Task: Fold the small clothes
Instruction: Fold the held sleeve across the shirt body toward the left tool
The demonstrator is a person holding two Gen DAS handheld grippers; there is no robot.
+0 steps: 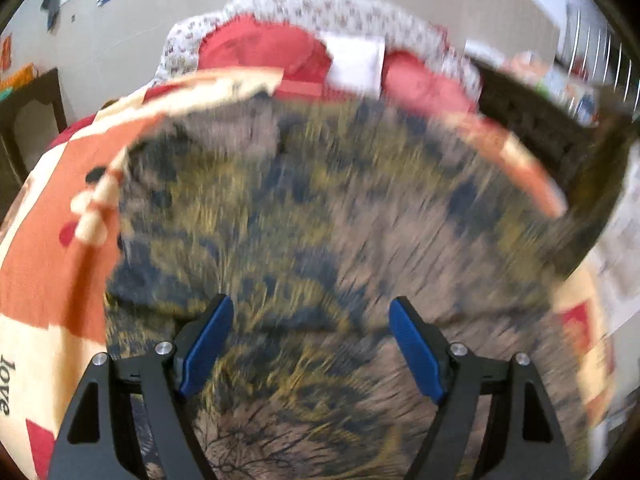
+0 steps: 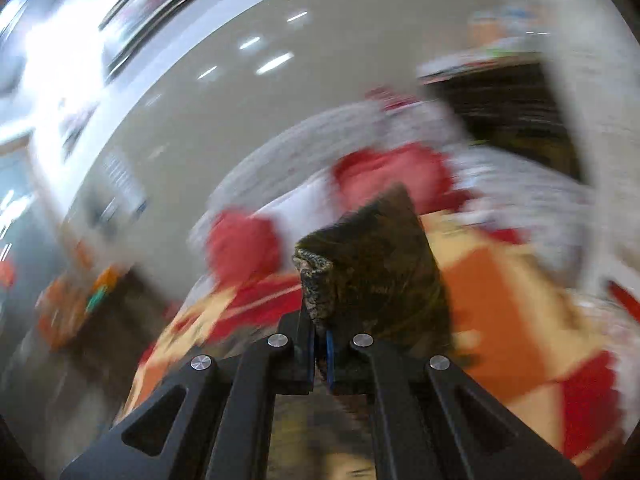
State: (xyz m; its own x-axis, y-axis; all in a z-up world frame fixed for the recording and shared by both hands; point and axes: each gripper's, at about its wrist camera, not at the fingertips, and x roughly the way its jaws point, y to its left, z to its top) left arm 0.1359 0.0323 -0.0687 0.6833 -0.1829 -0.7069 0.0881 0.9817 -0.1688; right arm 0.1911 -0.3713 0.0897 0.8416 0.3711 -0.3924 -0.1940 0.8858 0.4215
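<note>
A small garment [image 1: 320, 208] with a brown, olive and dark blue print lies spread on a bed. My left gripper [image 1: 310, 334] is open and empty just above its near part; its blue pads [image 1: 208, 344] stand wide apart. In the right wrist view, my right gripper [image 2: 320, 344] is shut on a bunched edge of the same garment [image 2: 372, 268] and holds it lifted above the bed. In the left wrist view, the garment's right corner [image 1: 596, 200] rises off the bed. Both views are blurred by motion.
The bed has an orange, cream and red patterned blanket [image 1: 52, 264]. Red pillows [image 1: 264, 52] and a white one [image 1: 354, 60] lie against a floral headboard [image 1: 320, 4]. A dark cabinet [image 1: 28, 120] stands at the left, a dark shelf [image 1: 532, 116] at the right.
</note>
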